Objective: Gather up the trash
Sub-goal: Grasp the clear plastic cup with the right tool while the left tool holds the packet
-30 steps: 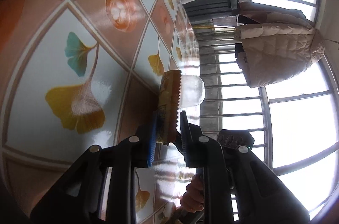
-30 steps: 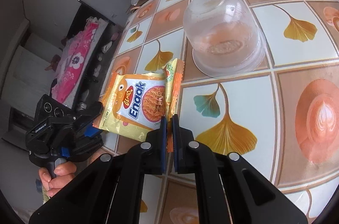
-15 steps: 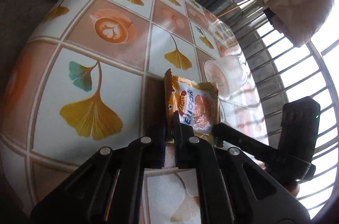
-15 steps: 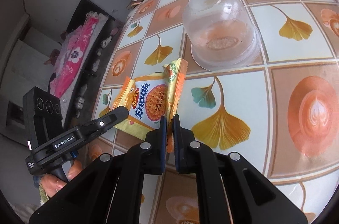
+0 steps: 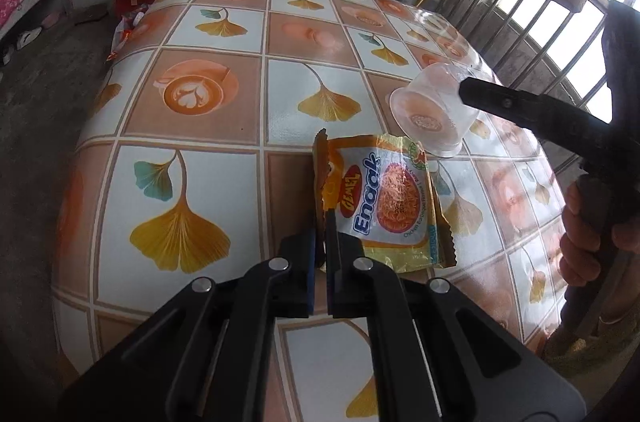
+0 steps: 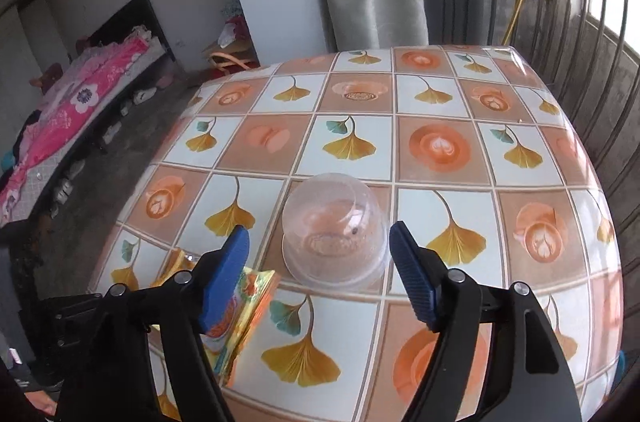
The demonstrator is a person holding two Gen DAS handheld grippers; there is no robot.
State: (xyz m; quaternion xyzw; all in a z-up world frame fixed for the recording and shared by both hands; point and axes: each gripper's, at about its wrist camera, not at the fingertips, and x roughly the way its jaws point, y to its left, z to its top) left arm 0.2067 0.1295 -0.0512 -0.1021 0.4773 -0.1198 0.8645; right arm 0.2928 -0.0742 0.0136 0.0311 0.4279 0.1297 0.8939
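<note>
Left tool clenched on noodle wrapper edge, wrapper above the table; right tool spread wide, inverted clear plastic cup on the table dead ahead between its fingers, nearer this arm.
</note>
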